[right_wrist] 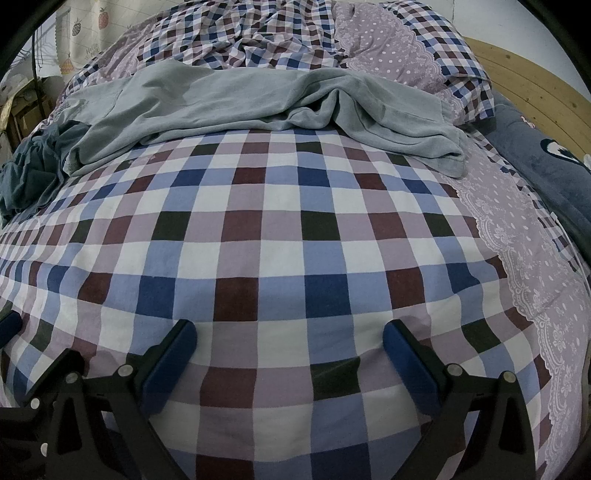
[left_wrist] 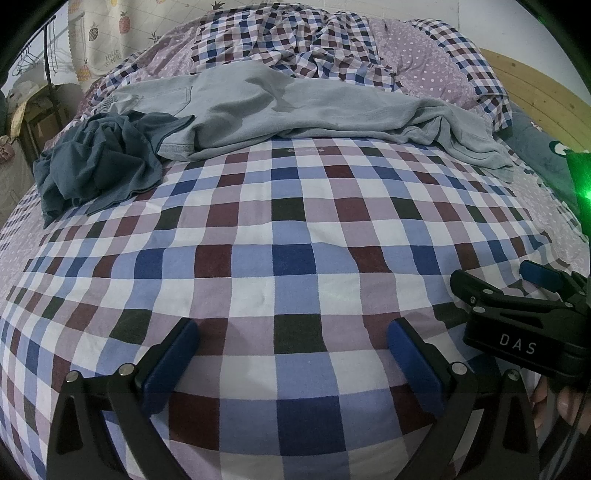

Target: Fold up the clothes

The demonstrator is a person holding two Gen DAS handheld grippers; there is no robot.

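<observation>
Fingers of both tools come first: the left gripper (left_wrist: 291, 328) and the right gripper (right_wrist: 290, 328) each tilt steeply down toward the bed, their blue-padded jaws spread wide with nothing between them but bare checked bedsheet (left_wrist: 295, 229). Neither touches any cloth. In the left wrist view the right gripper shows again at the right edge, its black body marked DAS, with a person's fingertips (left_wrist: 565, 402) curled around its handle below; the two tools sit side by side, close together. In the right wrist view a blue pad of the left gripper peeks in at the far left edge. Beyond the open sheet, well apart from both tools, the clothes lie across the middle of the bed: a light grey garment (left_wrist: 288, 110) spread sideways in loose folds, one end bunched toward the right, and a dark teal garment (left_wrist: 96, 162) crumpled in a heap at its left end, its edge touching the grey one. Behind them a rumpled checked quilt (left_wrist: 303, 40) with a lilac dotted border is piled up. A wooden headboard (left_wrist: 532, 85) curves along the far right, and a pineapple-print curtain (left_wrist: 110, 33) hangs at the far left.
</observation>
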